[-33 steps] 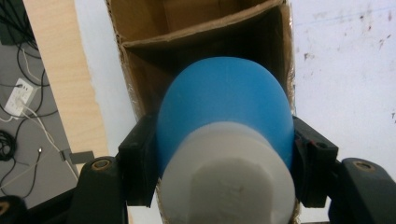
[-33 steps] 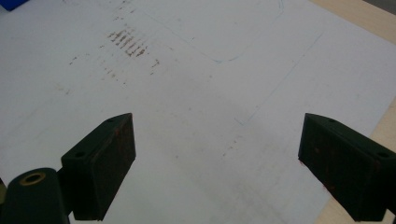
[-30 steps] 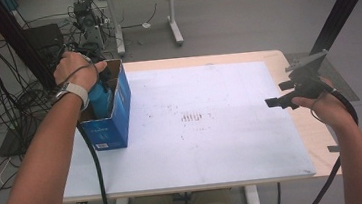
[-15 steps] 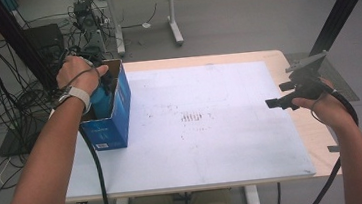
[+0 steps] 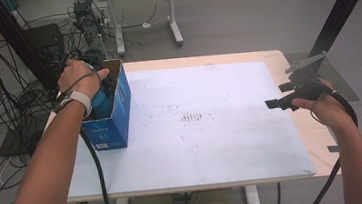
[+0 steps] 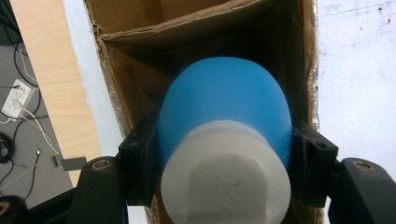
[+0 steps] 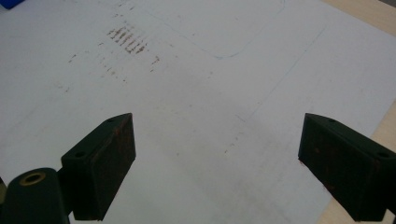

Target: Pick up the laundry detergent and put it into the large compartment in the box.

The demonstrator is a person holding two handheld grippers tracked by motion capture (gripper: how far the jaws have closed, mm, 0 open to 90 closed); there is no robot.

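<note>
A blue bottle (image 6: 224,98) with a white cap (image 6: 229,177) sits between the jaws of my left gripper (image 6: 224,154), whose pads press on its two sides. It hangs in the open top of a cardboard box (image 6: 121,60), cap end toward the camera. In the high view the box (image 5: 118,123) is blue outside and stands at the table's left edge. My left hand (image 5: 80,77) is over it, and a bit of the blue bottle (image 5: 100,97) shows below the wrist. My right gripper (image 5: 289,99) hovers over the mat's right edge, open with nothing between its fingers (image 7: 105,163).
A white mat (image 5: 203,145) with brownish smudges (image 7: 128,39) covers most of the wooden table (image 5: 318,139). Cables and equipment (image 5: 83,21) crowd the floor at the far left. Another table's legs (image 5: 173,17) stand behind.
My left hand has shifted slightly toward the near side at the box, still holding the bottle. The right hand has not moved.
</note>
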